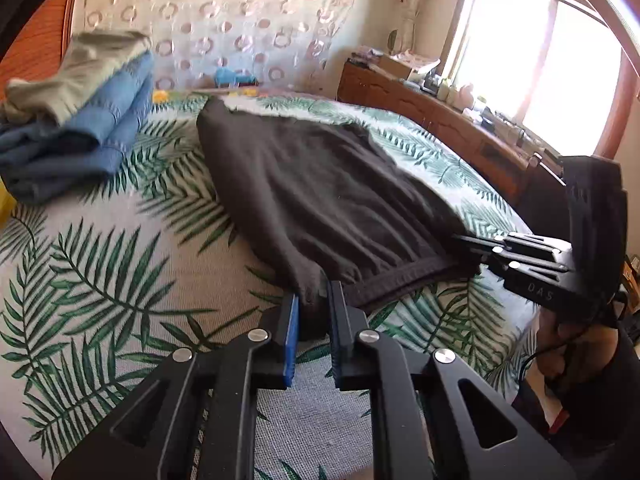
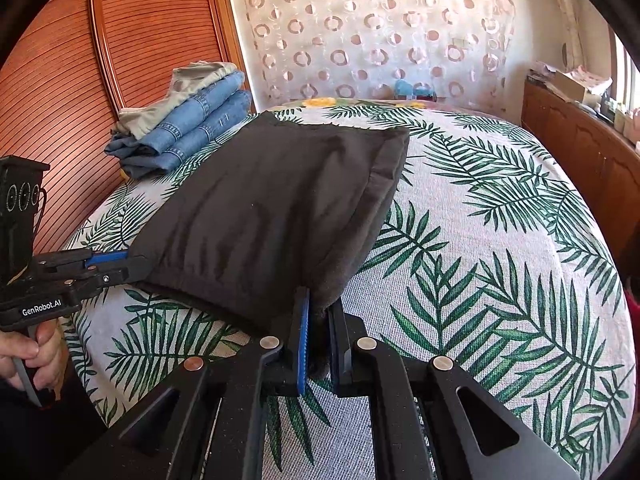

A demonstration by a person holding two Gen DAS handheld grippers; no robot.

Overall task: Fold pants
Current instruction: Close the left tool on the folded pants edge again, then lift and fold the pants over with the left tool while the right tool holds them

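Dark brown pants (image 1: 320, 196) lie on the leaf-print bedspread (image 1: 100, 280), stretched away from me toward the far wall. My left gripper (image 1: 314, 308) is shut on the near left corner of the pants. It also shows in the right wrist view (image 2: 120, 264) at the left edge of the pants (image 2: 272, 208). My right gripper (image 2: 318, 312) is shut on the near right corner. It shows in the left wrist view (image 1: 476, 250) at the right, shut on the waistband end. The near edge is lifted slightly off the bed.
A stack of folded jeans (image 2: 188, 132) with a grey-green garment (image 1: 76, 76) on top sits at the far left of the bed. A wooden cabinet (image 1: 432, 120) runs along the right side under the window. A wooden headboard (image 2: 80, 72) stands at the left.
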